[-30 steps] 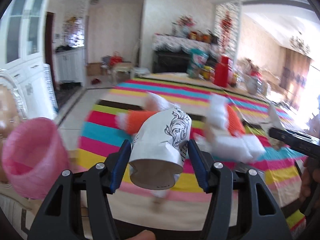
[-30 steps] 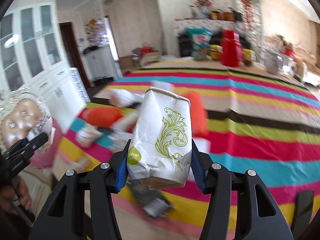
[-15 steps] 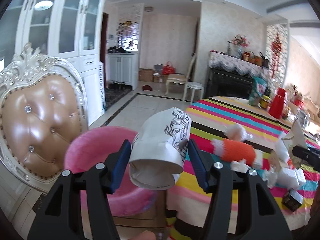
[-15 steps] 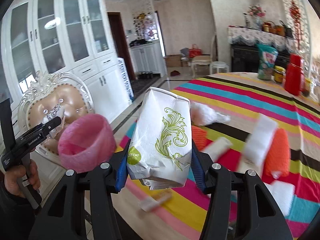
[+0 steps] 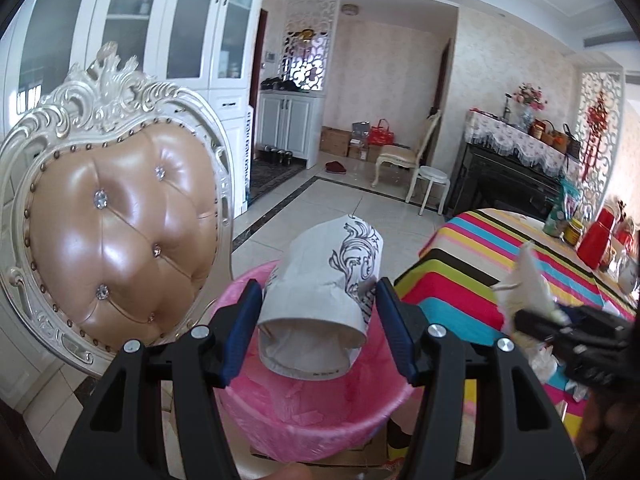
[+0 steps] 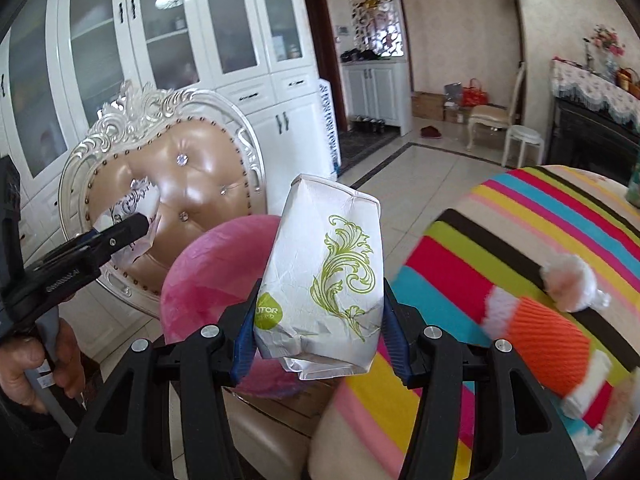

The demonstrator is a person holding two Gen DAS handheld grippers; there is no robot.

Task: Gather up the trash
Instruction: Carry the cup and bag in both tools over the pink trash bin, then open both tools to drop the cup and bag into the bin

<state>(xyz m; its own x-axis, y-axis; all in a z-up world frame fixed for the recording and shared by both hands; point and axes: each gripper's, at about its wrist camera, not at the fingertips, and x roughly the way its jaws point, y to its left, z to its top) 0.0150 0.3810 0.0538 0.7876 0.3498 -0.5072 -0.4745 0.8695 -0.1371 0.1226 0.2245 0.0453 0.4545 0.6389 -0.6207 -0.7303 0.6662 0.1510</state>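
Observation:
My left gripper (image 5: 316, 328) is shut on a crumpled white paper bag with a black flourish print (image 5: 328, 284) and holds it right over the open pink-lined bin (image 5: 320, 420). My right gripper (image 6: 318, 328) is shut on a white paper bag with a green flourish print (image 6: 324, 276), held upright just right of the pink bin (image 6: 208, 280). The left gripper with its bag also shows in the right wrist view (image 6: 120, 232), and the right gripper with its bag shows at the right of the left wrist view (image 5: 532, 304).
An ornate white chair with a tan padded back (image 5: 116, 232) stands behind the bin. The table with the striped cloth (image 6: 520, 240) is to the right, with an orange and white knitted thing (image 6: 552, 344) and a fluffy ball (image 6: 568, 280) on it. Tiled floor lies beyond.
Both grippers have swung left from over the striped table toward the chair and the pink bin, each still holding its bag. The left bag now hangs over the bin's opening.

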